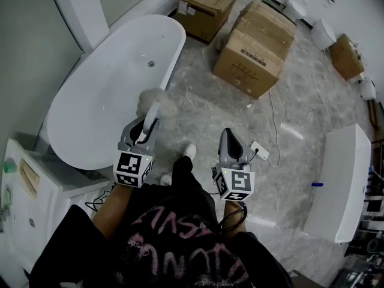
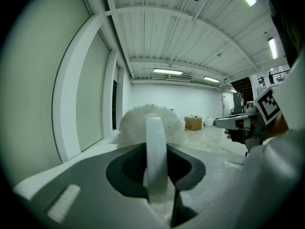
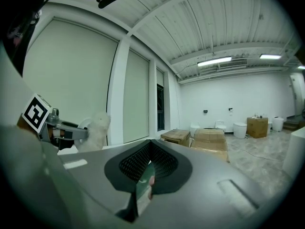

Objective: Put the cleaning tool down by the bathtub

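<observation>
The cleaning tool (image 1: 152, 102) has a fluffy white head and a curved white handle. My left gripper (image 1: 146, 126) is shut on that handle and holds the head up over the floor, just off the near right side of the white oval bathtub (image 1: 78, 138). In the left gripper view the handle (image 2: 156, 151) stands upright between the jaws, with the fluffy head (image 2: 138, 120) behind it. My right gripper (image 1: 228, 139) hovers to the right, shut, with nothing in it. In the right gripper view its jaws (image 3: 143, 187) meet, and the tool's head (image 3: 98, 128) shows at the left.
Cardboard boxes (image 1: 255, 44) stand on the marble floor beyond the tub's far end, with toilets (image 1: 324, 33) behind them. A white socket strip with cable (image 1: 260, 151) lies right of my feet. A long white slab (image 1: 339, 185) is at the right, a white unit (image 1: 27, 203) at the left.
</observation>
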### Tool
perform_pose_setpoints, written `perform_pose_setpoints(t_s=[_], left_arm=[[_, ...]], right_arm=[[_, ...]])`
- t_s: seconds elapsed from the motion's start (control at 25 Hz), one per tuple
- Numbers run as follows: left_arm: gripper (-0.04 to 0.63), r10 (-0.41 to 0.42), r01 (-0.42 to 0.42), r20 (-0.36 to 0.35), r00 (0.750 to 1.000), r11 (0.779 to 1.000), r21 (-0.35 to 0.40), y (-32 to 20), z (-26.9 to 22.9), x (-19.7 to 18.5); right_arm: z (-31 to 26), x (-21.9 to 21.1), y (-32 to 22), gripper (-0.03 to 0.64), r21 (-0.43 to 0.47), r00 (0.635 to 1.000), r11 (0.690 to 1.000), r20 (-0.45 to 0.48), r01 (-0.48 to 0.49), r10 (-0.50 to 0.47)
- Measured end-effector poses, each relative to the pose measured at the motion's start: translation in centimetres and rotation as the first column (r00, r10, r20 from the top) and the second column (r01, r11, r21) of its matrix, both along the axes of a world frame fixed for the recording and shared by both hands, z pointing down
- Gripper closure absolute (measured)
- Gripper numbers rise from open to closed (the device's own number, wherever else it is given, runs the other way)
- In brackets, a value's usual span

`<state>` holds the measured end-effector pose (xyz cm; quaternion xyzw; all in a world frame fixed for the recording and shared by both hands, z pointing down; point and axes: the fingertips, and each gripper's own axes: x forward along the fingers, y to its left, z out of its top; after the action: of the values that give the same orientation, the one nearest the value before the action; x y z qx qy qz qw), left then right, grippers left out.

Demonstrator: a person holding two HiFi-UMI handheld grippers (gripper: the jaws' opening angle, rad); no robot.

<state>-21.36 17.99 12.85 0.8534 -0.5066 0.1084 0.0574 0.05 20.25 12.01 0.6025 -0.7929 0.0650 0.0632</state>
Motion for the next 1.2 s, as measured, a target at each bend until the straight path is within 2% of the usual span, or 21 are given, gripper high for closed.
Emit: perform_pose_setpoints(t_s=[0.56, 0.88, 1.2], left_arm=[[0.515, -0.005, 0.006, 0.017, 1.000, 0.999, -0.047, -3.1, 1.5, 0.6], [0.515, 0.007, -0.004, 0.028, 1.000, 0.995, -0.098, -7.5, 3.4, 3.1], [0.515, 0.019, -0.012, 0.039, 0.999, 0.986, -0.168, -14.0, 5.9, 6.5]], right_arm=[[2.0, 0.4, -4.0, 0.595, -0.031, 1.000, 0.999, 0.028, 0.013, -0.012], [3.9, 2.8, -8.4, 0.594, -0.078, 0.999, 0.997, 0.036, 0.005, -0.002], [6.4, 6.3, -14.9, 0.594, -0.143, 0.999, 0.990, 0.046, -0.008, 0.015]])
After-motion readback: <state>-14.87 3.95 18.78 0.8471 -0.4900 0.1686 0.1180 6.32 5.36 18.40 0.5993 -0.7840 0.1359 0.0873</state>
